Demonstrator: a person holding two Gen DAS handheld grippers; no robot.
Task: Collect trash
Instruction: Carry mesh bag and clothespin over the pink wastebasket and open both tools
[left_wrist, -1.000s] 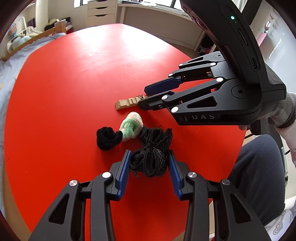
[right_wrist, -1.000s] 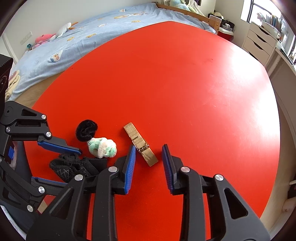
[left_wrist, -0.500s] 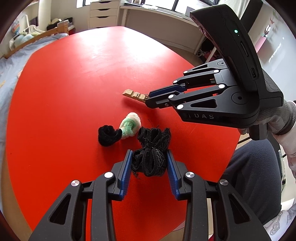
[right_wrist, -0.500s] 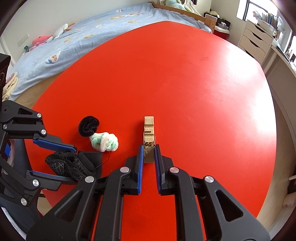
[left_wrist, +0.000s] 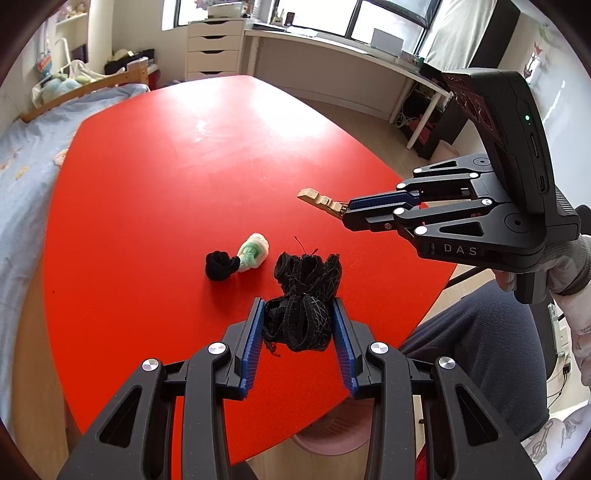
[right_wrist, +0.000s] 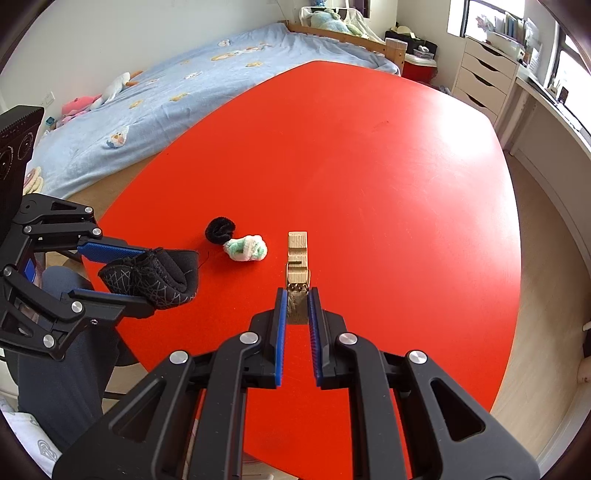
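Observation:
My left gripper (left_wrist: 297, 319) is shut on a crumpled black patterned cloth (left_wrist: 304, 295) and holds it above the red table (left_wrist: 166, 177); the cloth also shows in the right wrist view (right_wrist: 155, 275). My right gripper (right_wrist: 297, 299) is shut on a wooden clothespin (right_wrist: 297, 258), lifted off the table; the clothespin also shows in the left wrist view (left_wrist: 321, 199). A black fuzzy ring (left_wrist: 221, 265) and a green-white fluffy ball (left_wrist: 253, 252) lie touching on the table.
A pink bin (left_wrist: 332, 439) stands on the floor under the table's near edge. A bed with blue sheets (right_wrist: 177, 85) borders the table's far side. White drawers (right_wrist: 480, 85) and a desk stand by the window. The person's leg (left_wrist: 476, 362) is at the right.
Both grippers closed on their items and rose: the left lifted the black cloth, the right turned and lifted the clothespin off the table. The ring and ball stayed put.

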